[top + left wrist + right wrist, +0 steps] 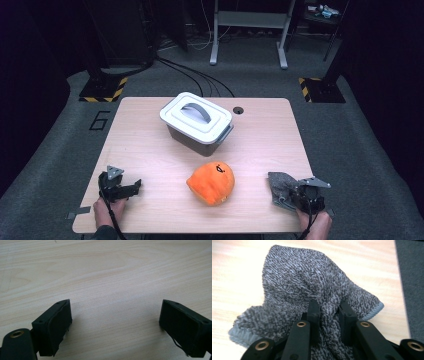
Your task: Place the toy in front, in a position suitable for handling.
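At the near right edge our right gripper [329, 315] pinches the grey cloth [312, 287]; left gripper [115, 322] gapes, empty; wiping seems unstarted.

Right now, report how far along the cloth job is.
Done: right gripper has pinched the grey cloth, bunched between its jaws at the table's right edge. In hand: the cloth only. Left: left gripper is open over bare wood; orange plush and lidded bin look untouched.
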